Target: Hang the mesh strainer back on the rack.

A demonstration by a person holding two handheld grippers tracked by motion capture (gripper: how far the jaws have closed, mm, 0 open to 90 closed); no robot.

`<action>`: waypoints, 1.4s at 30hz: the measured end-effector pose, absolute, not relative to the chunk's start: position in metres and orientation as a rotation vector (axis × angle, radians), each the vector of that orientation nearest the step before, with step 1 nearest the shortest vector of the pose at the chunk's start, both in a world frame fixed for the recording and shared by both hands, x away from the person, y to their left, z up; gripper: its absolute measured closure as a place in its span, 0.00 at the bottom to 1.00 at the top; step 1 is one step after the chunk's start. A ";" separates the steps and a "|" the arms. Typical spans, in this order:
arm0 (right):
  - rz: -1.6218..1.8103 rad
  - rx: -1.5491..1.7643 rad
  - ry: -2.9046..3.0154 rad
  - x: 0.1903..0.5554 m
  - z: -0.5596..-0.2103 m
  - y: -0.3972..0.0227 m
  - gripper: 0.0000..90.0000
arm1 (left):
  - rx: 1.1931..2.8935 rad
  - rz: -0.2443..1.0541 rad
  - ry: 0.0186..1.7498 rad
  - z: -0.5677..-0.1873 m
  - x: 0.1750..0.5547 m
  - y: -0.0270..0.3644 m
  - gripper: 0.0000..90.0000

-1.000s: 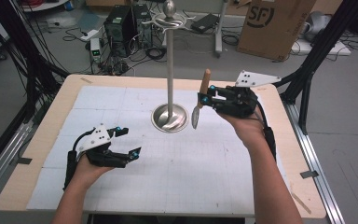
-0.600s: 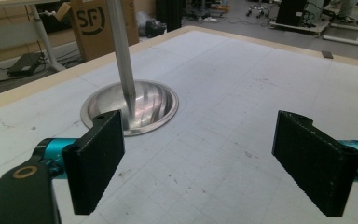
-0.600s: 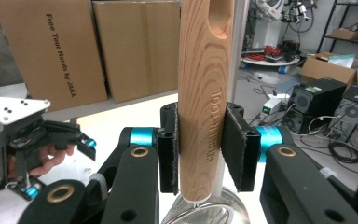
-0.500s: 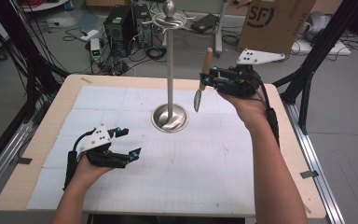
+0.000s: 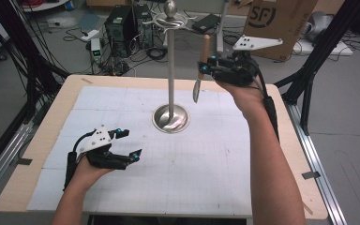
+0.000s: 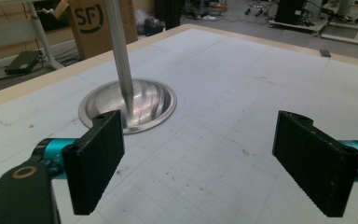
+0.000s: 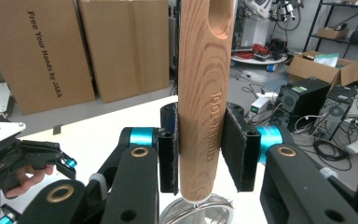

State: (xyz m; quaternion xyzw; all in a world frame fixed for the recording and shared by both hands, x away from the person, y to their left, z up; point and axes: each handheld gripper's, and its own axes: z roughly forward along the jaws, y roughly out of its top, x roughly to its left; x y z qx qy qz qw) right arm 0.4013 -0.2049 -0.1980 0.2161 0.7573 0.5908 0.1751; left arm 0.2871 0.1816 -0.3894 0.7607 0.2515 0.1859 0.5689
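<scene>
Beside the steel stand [image 5: 170, 70], the right gripper [image 5: 205, 68] clamps a wood-handled utensil [image 5: 202, 58]; the left gripper's [image 5: 130, 144] jaws gape empty.

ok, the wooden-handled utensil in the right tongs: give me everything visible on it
The utensil has a light, grained wooden handle with lettering burned along it and a hanging hole near its top end. A small metal blade-like tip points down. It hangs roughly upright in the air, beside the metal stand's pole and above the table. The right tongs are shut on the handle, their black pads pressed to both sides. Nothing else touches it.
</scene>
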 end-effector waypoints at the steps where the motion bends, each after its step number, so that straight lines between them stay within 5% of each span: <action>1: 1.666 0.613 2.148 0.402 -0.196 -0.203 0.77 | 1.785 0.438 0.589 -0.389 0.287 0.182 0.19; 42: 1.593 0.674 2.132 0.431 -0.181 -0.174 0.77 | 1.772 0.430 0.584 -0.387 0.286 0.185 0.19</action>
